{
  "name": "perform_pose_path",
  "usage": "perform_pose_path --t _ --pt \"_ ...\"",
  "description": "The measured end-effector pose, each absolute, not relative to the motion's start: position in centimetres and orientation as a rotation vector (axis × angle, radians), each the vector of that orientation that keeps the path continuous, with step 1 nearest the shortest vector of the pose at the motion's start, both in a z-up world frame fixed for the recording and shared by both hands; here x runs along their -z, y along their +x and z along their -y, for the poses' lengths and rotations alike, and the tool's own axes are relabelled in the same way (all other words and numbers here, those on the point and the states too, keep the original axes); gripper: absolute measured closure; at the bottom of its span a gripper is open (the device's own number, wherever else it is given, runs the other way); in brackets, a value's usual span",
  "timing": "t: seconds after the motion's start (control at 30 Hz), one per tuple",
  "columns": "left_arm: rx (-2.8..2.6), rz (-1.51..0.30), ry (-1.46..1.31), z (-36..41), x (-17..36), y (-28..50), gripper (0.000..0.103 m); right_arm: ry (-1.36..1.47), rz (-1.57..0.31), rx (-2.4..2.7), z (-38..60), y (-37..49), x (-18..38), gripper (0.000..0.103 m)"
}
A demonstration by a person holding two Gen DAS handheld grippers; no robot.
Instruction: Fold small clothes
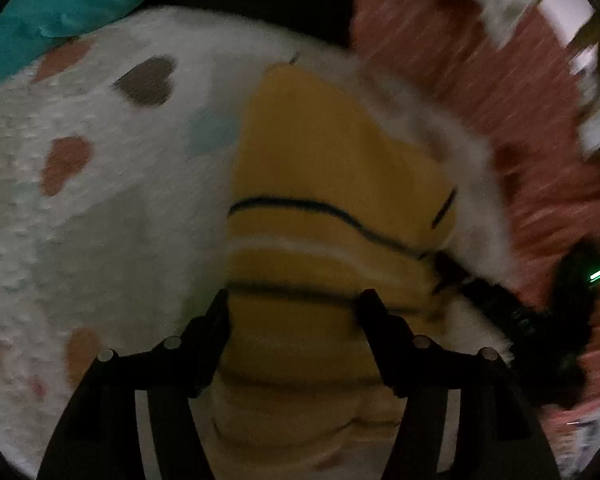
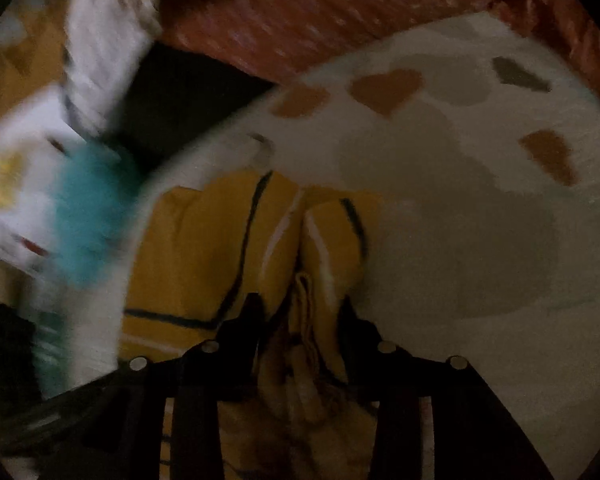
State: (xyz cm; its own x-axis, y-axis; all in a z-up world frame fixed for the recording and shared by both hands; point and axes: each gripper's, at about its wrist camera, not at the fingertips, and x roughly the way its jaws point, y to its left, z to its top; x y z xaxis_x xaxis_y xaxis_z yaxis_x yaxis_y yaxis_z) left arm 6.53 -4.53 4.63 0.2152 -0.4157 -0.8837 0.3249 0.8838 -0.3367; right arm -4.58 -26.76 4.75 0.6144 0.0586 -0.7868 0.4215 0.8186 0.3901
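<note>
We see the yellow striped garment lying on a white fluffy rug with heart patches, close to the rug's fringed edge; beyond that edge runs a reddish carpet. On the side of the garment away from that edge, the rug lies bare and wide. Our left gripper stands with its jaws wide apart, straddling the garment's striped end; whether the tips touch the cloth we cannot tell. Our right gripper has its jaws narrower, with a bunched fold of the garment rising between them. Only the left view shows the other gripper's dark body at the garment's edge; only the right view shows a teal cloth beyond the rug, blurred
</note>
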Motion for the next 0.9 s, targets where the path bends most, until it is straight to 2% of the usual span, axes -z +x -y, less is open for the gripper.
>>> perform_pose_path --t 0.1,0.23,0.33,0.5,0.63,0.67,0.7,0.73,0.9 --pt "0.518 -1.237 -0.068 4.5 -5.1 6.3 0.040 0.558 -0.892 0.239 27.0 -5.0 -5.3 0.058" --pt "0.501 -1.186 -0.105 2.6 -6.8 6.2 0.040 0.503 -0.749 0.259 27.0 -7.1 -8.8 0.059" --pt "0.449 -1.170 -0.112 0.9 -6.9 6.4 0.040 0.524 -0.708 0.102 25.3 -8.0 -10.1 0.064" --pt "0.367 -1.152 -0.146 -1.7 -7.0 6.6 0.040 0.516 -0.859 -0.090 21.5 -6.9 -7.3 0.066" --pt "0.313 -1.077 -0.116 -3.3 -8.0 5.0 0.040 0.376 -0.961 0.056 21.6 -6.7 -4.3 0.074" --pt "0.296 -1.059 -0.100 -3.5 -8.2 4.4 0.040 0.357 -0.956 0.075 21.8 -7.0 -4.3 0.072" --pt "0.280 -1.039 -0.085 -3.8 -8.4 3.6 0.040 0.321 -0.970 0.118 21.8 -7.2 -4.4 0.050" --pt "0.262 -1.016 -0.073 -4.0 -8.6 2.6 0.040 0.288 -0.973 0.152 21.8 -7.4 -4.4 0.043" --pt "0.179 -0.952 0.000 -4.6 -9.6 -2.7 0.040 0.374 -0.915 0.149 22.9 -9.2 -5.5 0.041"
